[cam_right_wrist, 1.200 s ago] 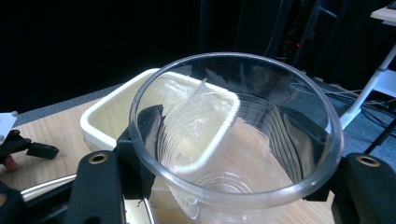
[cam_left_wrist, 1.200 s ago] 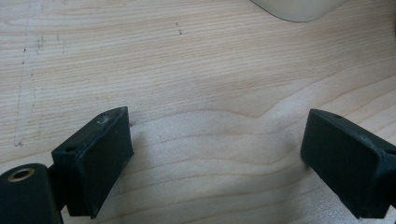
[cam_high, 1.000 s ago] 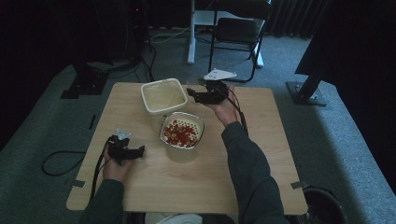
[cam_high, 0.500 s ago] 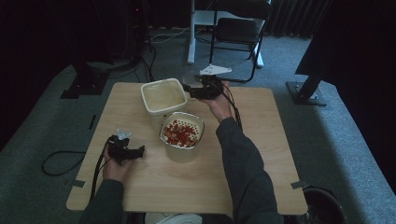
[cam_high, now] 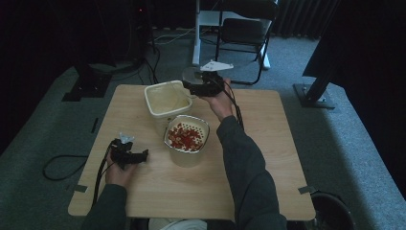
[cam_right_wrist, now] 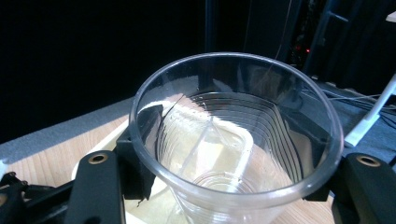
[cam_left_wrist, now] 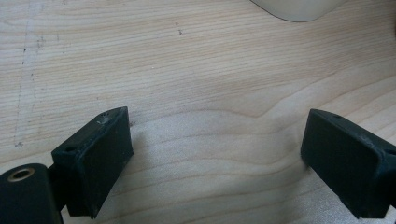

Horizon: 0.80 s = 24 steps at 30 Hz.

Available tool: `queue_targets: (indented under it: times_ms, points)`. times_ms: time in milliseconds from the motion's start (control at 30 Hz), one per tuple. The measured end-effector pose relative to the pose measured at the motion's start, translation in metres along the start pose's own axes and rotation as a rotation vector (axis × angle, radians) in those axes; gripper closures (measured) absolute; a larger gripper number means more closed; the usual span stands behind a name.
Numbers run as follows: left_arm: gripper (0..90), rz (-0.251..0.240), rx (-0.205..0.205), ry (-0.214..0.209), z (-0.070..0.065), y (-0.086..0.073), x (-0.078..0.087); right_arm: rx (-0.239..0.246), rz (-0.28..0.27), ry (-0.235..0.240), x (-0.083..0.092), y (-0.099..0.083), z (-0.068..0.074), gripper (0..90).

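Cup (cam_right_wrist: 236,140) clamped betw. right tongs (cam_right_wrist: 233,186) over empty tub (cam_high: 167,98); left tongs (cam_left_wrist: 224,158) released, tabletop.

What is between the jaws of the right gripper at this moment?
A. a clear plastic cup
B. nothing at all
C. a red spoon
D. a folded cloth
A: in the right gripper view, the clear plastic cup sits between the two black jaws of the right gripper, which is held up beside the empty cream container.
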<state>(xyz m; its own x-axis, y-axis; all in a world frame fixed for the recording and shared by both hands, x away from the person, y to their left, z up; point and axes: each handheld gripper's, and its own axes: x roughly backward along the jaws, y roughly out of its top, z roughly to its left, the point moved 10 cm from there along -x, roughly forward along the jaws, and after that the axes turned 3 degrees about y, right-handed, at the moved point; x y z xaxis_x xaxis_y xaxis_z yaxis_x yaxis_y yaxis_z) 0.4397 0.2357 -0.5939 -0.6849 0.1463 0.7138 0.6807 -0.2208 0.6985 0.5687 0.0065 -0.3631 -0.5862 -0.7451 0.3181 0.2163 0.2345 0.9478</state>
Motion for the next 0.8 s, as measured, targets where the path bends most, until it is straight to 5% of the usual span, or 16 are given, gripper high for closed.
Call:
queue_targets:
  times_ms: [800]
  points:
    - [9.3,0.001,-0.003,-0.001,0.000,-0.001,0.001,-0.048,0.009,0.069,-0.040,0.016,0.015,35.2]
